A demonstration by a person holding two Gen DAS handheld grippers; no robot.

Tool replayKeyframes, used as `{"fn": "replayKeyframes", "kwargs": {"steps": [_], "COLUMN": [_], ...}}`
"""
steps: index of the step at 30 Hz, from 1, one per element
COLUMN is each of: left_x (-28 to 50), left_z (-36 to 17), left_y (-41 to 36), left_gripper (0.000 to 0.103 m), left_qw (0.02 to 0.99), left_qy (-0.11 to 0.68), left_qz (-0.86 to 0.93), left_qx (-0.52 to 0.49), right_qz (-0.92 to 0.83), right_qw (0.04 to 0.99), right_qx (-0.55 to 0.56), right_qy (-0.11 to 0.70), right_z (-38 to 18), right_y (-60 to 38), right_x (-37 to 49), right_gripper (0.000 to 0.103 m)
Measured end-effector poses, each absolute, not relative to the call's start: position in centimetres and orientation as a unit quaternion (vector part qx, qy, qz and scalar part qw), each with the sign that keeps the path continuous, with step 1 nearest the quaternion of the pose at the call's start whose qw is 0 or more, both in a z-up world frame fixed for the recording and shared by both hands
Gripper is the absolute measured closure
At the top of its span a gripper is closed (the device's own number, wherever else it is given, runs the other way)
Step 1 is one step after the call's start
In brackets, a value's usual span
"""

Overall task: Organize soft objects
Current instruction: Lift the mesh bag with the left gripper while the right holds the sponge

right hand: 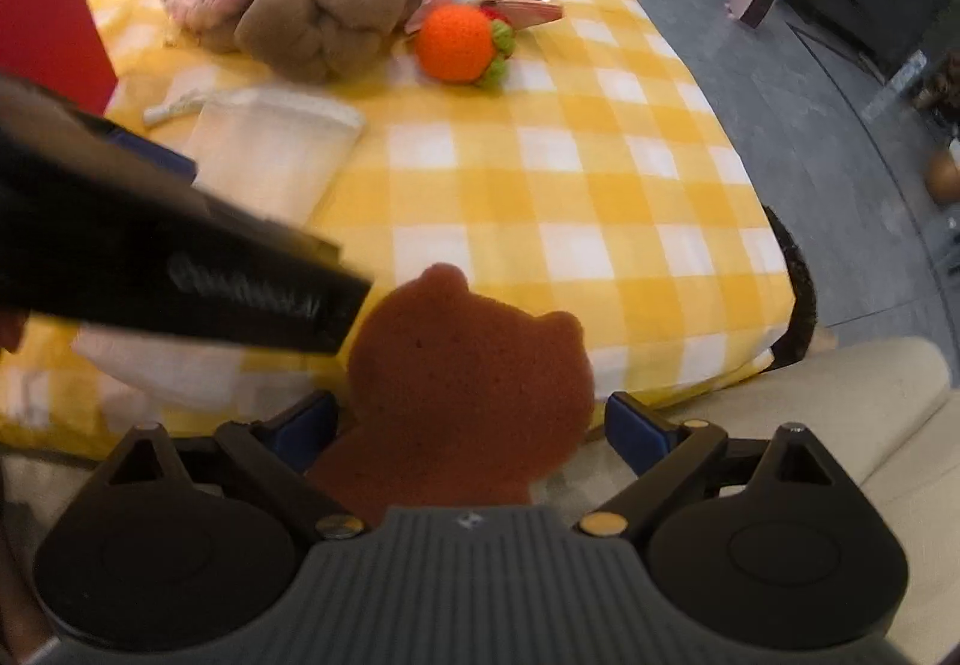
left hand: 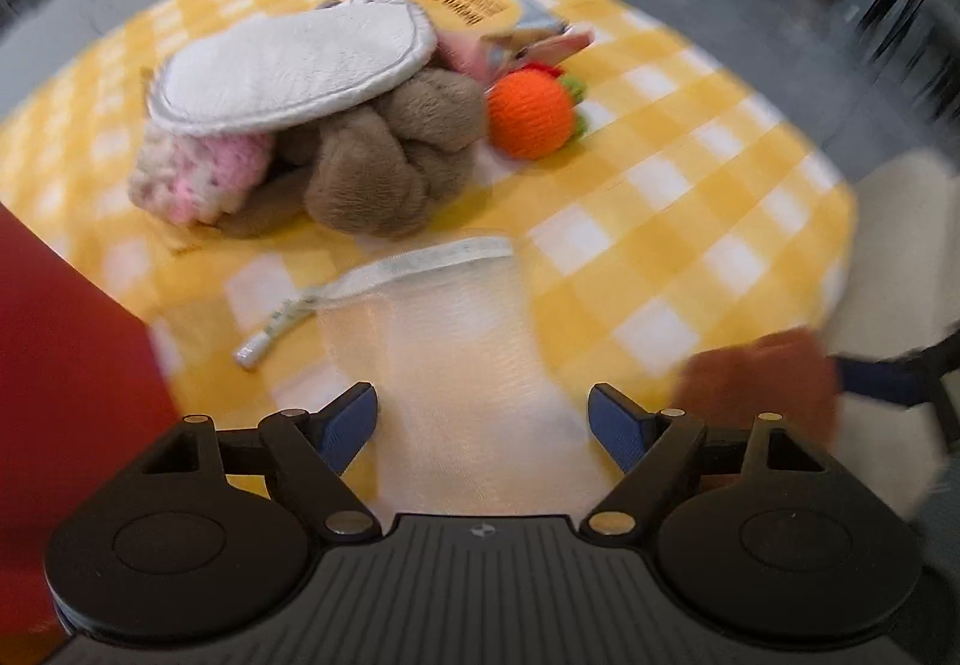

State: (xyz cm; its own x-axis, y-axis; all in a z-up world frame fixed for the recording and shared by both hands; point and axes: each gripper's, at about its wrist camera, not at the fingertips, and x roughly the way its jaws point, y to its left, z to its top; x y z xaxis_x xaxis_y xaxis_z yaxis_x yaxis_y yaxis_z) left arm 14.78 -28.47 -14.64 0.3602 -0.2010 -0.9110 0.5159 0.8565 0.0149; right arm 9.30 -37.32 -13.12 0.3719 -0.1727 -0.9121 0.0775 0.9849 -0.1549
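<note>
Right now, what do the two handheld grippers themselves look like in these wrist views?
Both look alike. The left gripper and the right gripper each have a dark grey ribbed body with a small round emblem, two black rounded housings, black linkage arms with brass-coloured pins, and blue textured pads on the fingers. No cables or sleeves are visible.

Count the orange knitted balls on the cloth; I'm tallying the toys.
1. The orange ball lies beside the brown plush, near the pile's edge. Others could hide under the white pad.
</note>
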Motion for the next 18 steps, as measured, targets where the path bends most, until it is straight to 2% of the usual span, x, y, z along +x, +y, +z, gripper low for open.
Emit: {"fn": "replayKeyframes", "kwargs": {"steps": [2,3,4,5,6,7,9,13,18], "left_x": [15.0,15.3,15.5,15.6,15.8,16.0,16.5,16.8,15.6], "left_z": [-14.7,-14.6,-14.4,-14.1,-13.8,-13.7,-13.6,-12.9,-9.6], "left_y": [-28.5,-28.2,-27.9,-27.6,-27.4,-27.2,-27.4,-27.8,-27.5], "left_gripper": [0.003,0.011,0.022,0.044,0.074,0.086,0.101,0.101,0.101], "left_qw": [0.81,0.81,0.813,0.816,0.817,0.815,0.809,0.796,0.811], "left_qy": [0.529,0.535,0.536,0.538,0.538,0.54,0.542,0.546,0.513], "left_qz": [-0.208,-0.2,-0.186,-0.177,-0.171,-0.169,-0.176,-0.188,-0.23], "left_qx": [0.146,0.137,0.129,0.119,0.119,0.124,0.147,0.182,0.16], "right_qz": [-0.066,-0.062,-0.059,-0.055,-0.051,-0.049,-0.043,-0.044,-0.072], "right_qw": [0.835,0.84,0.844,0.847,0.85,0.852,0.859,0.878,0.893], "right_qx": [-0.039,-0.04,-0.045,-0.045,-0.043,-0.042,-0.039,-0.019,0.002], "right_qy": [0.544,0.538,0.531,0.526,0.523,0.519,0.509,0.477,0.443], "right_z": [-12.7,-12.5,-12.3,-12.2,-12.0,-11.9,-11.4,-10.1,-8.7], "right_y": [-37.3,-37.2,-37.1,-37.1,-37.1,-37.1,-37.1,-37.5,-38.5], "right_x": [9.1,9.0,8.9,8.8,8.8,8.8,8.7,8.1,7.5], "right_gripper": [0.024,0.027,0.028,0.028,0.029,0.029,0.029,0.03,0.03]}}
